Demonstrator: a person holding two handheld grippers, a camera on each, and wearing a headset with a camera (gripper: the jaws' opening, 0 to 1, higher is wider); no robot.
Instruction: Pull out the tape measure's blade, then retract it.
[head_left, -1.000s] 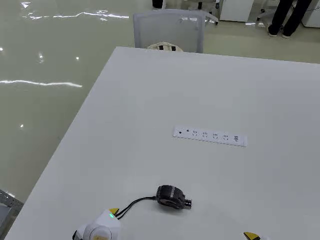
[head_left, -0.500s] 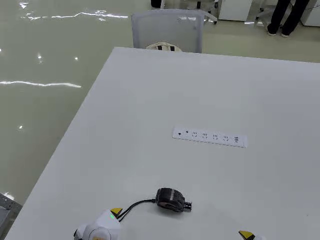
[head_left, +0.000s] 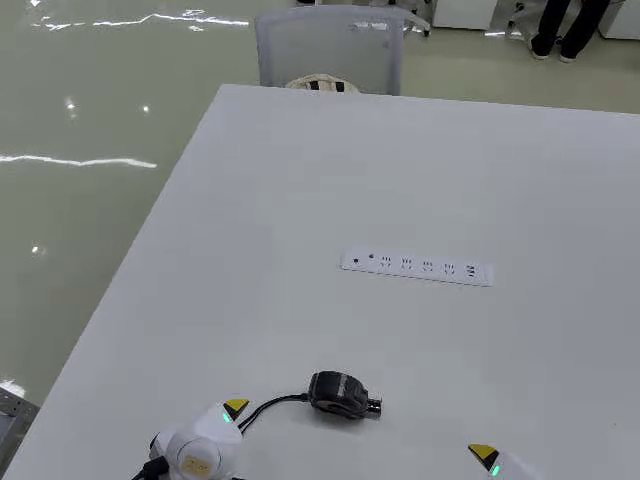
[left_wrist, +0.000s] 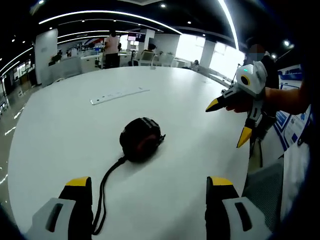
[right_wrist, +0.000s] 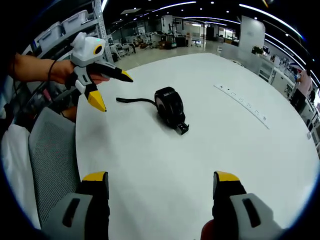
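Nearby, glossy floor (head_left: 80, 100); white table (head_left: 300, 200) bears tape measure (head_left: 340, 393); left tool (left_wrist: 148, 181), right tool (right_wrist: 161, 176) gape empty.

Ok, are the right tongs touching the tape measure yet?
Apart. The right gripper view shows the open right tongs well short of the tape measure, bare white table between them.

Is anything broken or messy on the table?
Nothing stands out. The tape measure sits whole on the white table, its black strap trailing beside it, and the power strip lies flat. The left hand-held gripper and right hand-held gripper are open, touching nothing.
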